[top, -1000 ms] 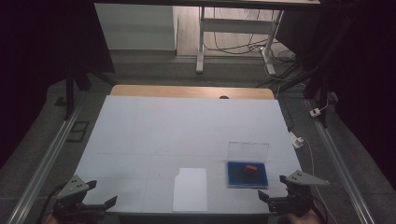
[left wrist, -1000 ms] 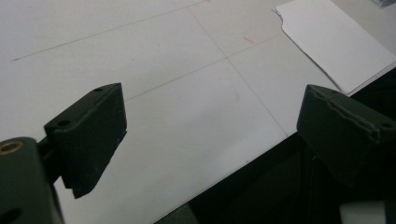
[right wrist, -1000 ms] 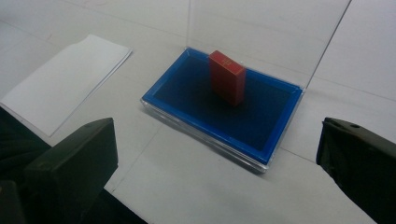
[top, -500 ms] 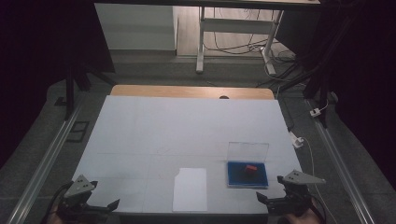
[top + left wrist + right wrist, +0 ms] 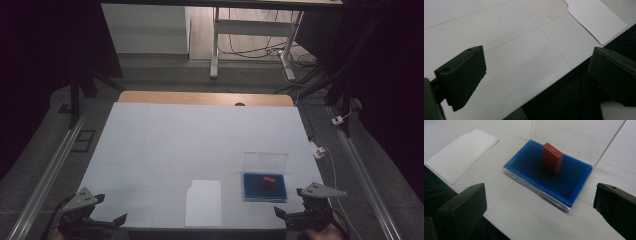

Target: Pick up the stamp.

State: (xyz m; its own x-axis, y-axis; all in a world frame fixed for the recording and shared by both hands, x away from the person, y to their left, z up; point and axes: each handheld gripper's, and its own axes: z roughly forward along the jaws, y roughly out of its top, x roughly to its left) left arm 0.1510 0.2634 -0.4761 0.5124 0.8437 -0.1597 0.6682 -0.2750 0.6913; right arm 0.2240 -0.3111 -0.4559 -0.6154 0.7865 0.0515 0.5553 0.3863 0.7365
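Note:
An open case with a blue lining (image 5: 265, 190) (image 5: 564, 187) lies near the table's front right. Its clear lid (image 5: 265, 163) (image 5: 574, 137) stands upright behind it. A small red block (image 5: 268, 181) (image 5: 552, 157) stands inside the case. A white sheet of paper (image 5: 203, 202) (image 5: 596, 17) (image 5: 461, 152) lies flat to the left of the case. My right gripper (image 5: 289, 204) (image 5: 539, 205) is open at the front edge, just in front of the case, with nothing between its jaws. At the front left corner my left gripper (image 5: 111, 210) (image 5: 536, 75) hangs open over the table edge, holding nothing.
The white table top (image 5: 200, 140) has a wooden strip (image 5: 205, 98) along its far edge. Metal rails (image 5: 55, 170) run down both sides. A white plug and cable (image 5: 319, 150) lie at the right edge. Beyond the table are a desk frame and cables (image 5: 250, 45).
Both grippers have drifted slightly toward the near edge of the table, and both stay open. The case, block and paper have not moved.

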